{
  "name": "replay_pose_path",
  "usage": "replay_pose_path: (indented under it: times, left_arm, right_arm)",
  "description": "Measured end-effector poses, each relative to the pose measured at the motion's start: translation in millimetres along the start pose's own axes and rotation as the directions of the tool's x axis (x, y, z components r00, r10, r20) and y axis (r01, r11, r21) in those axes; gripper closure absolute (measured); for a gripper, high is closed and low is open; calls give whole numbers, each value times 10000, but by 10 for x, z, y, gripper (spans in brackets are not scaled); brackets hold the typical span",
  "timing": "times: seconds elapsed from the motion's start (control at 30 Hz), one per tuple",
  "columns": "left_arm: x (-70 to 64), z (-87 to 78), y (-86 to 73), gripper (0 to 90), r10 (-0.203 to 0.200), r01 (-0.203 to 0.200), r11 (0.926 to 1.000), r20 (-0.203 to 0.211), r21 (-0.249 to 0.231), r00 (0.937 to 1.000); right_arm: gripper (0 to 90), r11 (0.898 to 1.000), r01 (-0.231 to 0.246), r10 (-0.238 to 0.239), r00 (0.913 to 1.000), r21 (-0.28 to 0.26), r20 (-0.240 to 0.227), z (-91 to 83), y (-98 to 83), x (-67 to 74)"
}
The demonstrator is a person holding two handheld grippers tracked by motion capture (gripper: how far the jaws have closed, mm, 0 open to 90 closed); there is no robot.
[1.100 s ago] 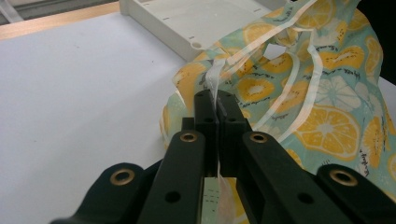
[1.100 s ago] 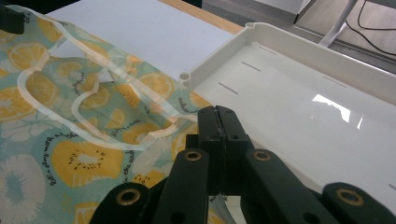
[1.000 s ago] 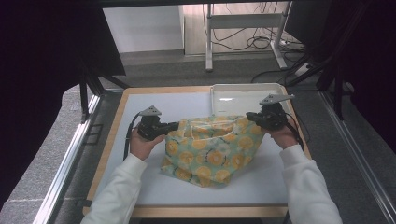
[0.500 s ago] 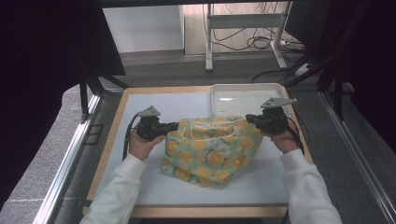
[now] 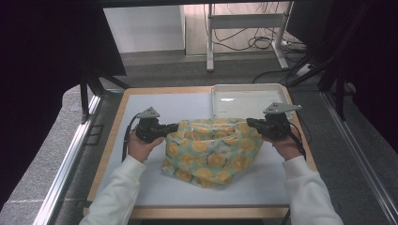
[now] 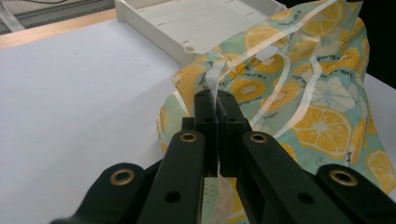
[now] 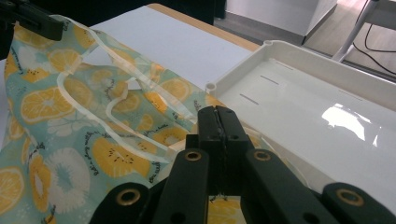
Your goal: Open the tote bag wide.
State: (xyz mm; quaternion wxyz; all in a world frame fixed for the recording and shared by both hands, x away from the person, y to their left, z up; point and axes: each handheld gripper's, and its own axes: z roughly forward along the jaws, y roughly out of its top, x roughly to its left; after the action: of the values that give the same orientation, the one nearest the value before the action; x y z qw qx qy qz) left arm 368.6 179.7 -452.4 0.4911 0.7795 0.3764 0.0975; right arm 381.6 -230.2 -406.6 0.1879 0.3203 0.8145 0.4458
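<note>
Green fruit-print plastic bag [image 5: 211, 152] stretched above white counter [image 5: 155, 105], unchanged over the last second; left gripper [image 5: 172, 127] and right gripper [image 5: 250, 123] jaws clamped on opposite edges, ready for folding.

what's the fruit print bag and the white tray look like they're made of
Fruit print bag: likely thin plastic film, slightly see-through and glossy; it crumples softly and its edges look translucent. White tray: probably rigid moulded plastic, smooth and glossy, judging by the bright glare and rounded moulded corners.

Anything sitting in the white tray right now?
No, the white tray behind the fruit-print bag has a bare, glossy floor in the high view.
</note>
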Motion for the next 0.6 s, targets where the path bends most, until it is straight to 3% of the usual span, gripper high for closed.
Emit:
replay_pose_path:
  times: [0.6]
  left_arm:
    - [-66,-43,-60,897,63,-64,9999,169,89,9998]
  right_arm:
    - [891,9991,-287,278,9992,-321,-273,-118,-202,85]
